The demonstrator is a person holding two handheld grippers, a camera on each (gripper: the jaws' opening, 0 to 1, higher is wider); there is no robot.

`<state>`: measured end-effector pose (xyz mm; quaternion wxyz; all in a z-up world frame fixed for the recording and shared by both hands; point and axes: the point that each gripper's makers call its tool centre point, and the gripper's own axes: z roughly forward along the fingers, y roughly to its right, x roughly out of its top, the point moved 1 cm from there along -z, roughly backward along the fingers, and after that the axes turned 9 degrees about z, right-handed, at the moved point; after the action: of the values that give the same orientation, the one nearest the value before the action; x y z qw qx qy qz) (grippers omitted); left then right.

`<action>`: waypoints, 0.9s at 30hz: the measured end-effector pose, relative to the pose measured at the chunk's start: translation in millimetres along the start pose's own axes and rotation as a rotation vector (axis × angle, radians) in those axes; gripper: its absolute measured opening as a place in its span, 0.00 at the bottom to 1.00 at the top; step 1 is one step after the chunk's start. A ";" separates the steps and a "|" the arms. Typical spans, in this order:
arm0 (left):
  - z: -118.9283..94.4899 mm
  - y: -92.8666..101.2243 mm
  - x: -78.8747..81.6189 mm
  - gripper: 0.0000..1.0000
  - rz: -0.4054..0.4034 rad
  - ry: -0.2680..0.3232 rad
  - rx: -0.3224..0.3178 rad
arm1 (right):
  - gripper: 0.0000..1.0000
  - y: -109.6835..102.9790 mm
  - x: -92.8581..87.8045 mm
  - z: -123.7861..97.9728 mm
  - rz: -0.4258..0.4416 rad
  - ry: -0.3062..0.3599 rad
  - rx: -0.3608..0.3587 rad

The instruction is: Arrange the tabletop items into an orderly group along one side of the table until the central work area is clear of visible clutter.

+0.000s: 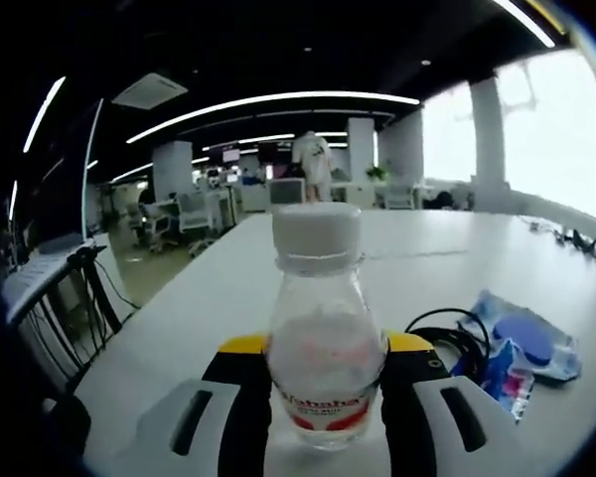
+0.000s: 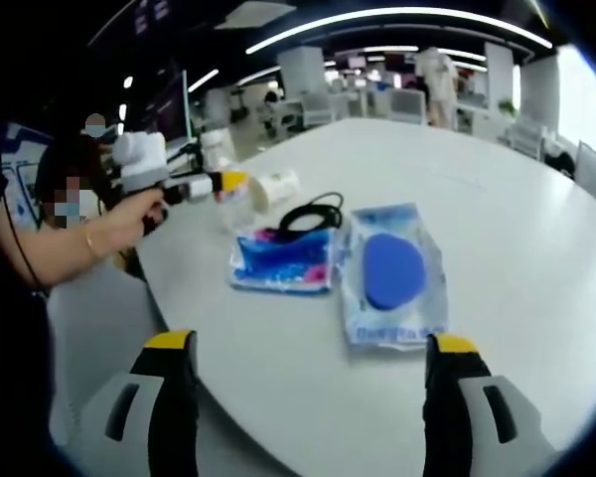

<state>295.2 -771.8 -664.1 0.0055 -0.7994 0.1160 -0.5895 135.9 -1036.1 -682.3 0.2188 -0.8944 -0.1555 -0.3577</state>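
Observation:
A clear plastic bottle [image 1: 325,338] with a white cap and a red label stands upright on the white table [image 1: 437,258], and my left gripper [image 1: 325,345] is shut on its body, a yellow-tipped jaw pressed against each side. In the right gripper view, a hand holds that left gripper [image 2: 228,184] at the table's left edge. My right gripper [image 2: 311,343] hangs open over the near table edge, its jaws wide apart with nothing between them. Ahead of it lie a clear packet with a blue round pad [image 2: 392,273], a blue and pink packet [image 2: 278,260] and a coiled black cable [image 2: 313,214].
A white cup-like object [image 2: 273,187] lies on its side beside the cable. The cable [image 1: 452,338] and both packets [image 1: 526,343] lie just right of the bottle. The person's arm [image 2: 70,243] reaches in from the left. Office chairs and desks stand beyond the table.

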 end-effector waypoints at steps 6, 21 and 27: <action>-0.4 -10.0 2.4 0.40 0.007 -0.008 0.003 | 0.93 1.8 0.5 -0.6 -0.003 -0.003 -0.003; -1.7 -21.9 32.0 0.40 0.011 0.031 -0.007 | 0.93 0.8 4.9 0.4 -0.017 -0.007 -0.001; 3.1 -32.7 51.8 0.39 -0.001 0.048 -0.012 | 0.93 3.7 7.6 0.2 -0.015 -0.002 -0.007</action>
<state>318.4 -750.3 -611.6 -0.0027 -0.7851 0.1192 -0.6078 143.0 -1038.2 -678.1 0.2130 -0.8942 -0.1612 -0.3591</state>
